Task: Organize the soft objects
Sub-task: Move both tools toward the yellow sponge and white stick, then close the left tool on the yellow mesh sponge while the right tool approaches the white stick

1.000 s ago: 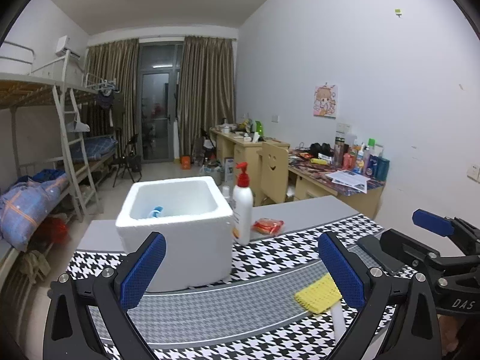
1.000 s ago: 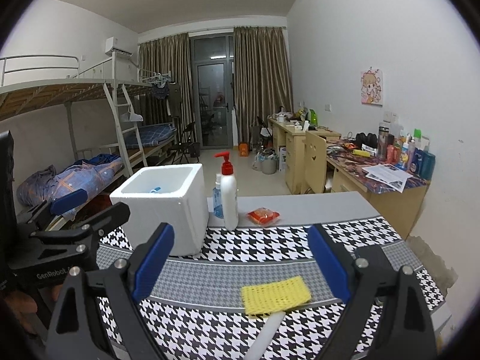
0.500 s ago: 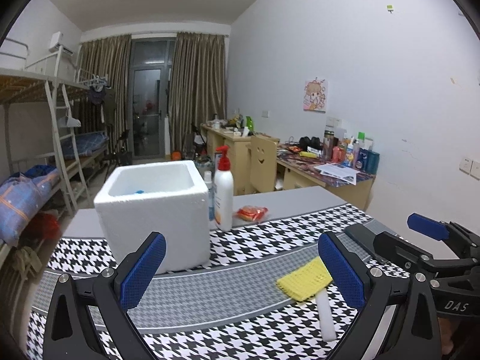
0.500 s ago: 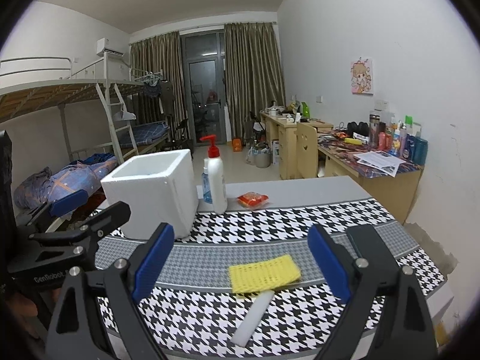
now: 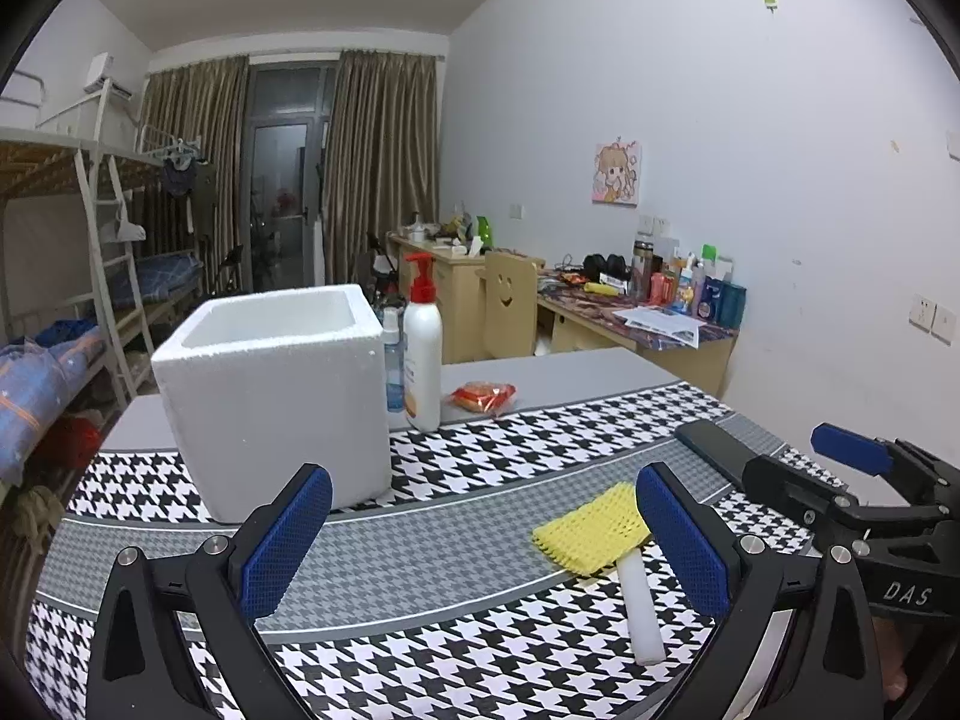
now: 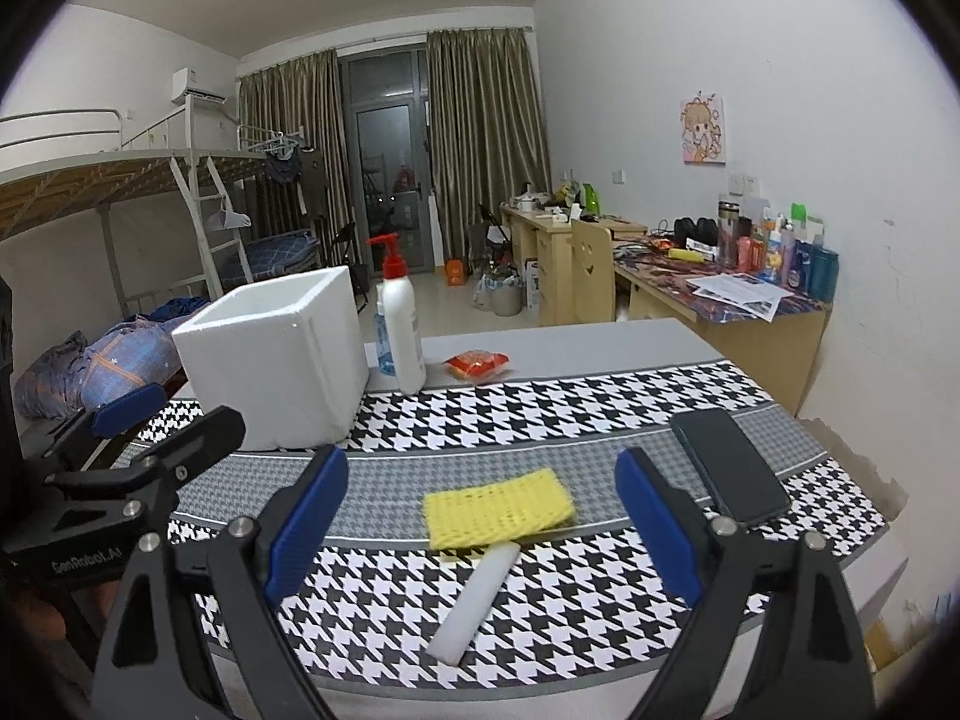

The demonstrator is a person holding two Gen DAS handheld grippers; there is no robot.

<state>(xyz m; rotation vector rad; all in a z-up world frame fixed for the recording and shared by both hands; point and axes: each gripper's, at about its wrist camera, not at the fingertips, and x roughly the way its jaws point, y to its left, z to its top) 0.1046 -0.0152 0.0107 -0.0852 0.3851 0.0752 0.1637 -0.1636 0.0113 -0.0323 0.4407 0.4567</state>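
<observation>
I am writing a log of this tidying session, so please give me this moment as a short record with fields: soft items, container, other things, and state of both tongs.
soft items: yellow foam net lying on white foam stick, both on the houndstooth cloth
container: white foam box, upright, open top
other things: pump bottle, orange packet, black phone
left tongs: open, holding nothing
right tongs: open, holding nothing, pointed at the net
</observation>
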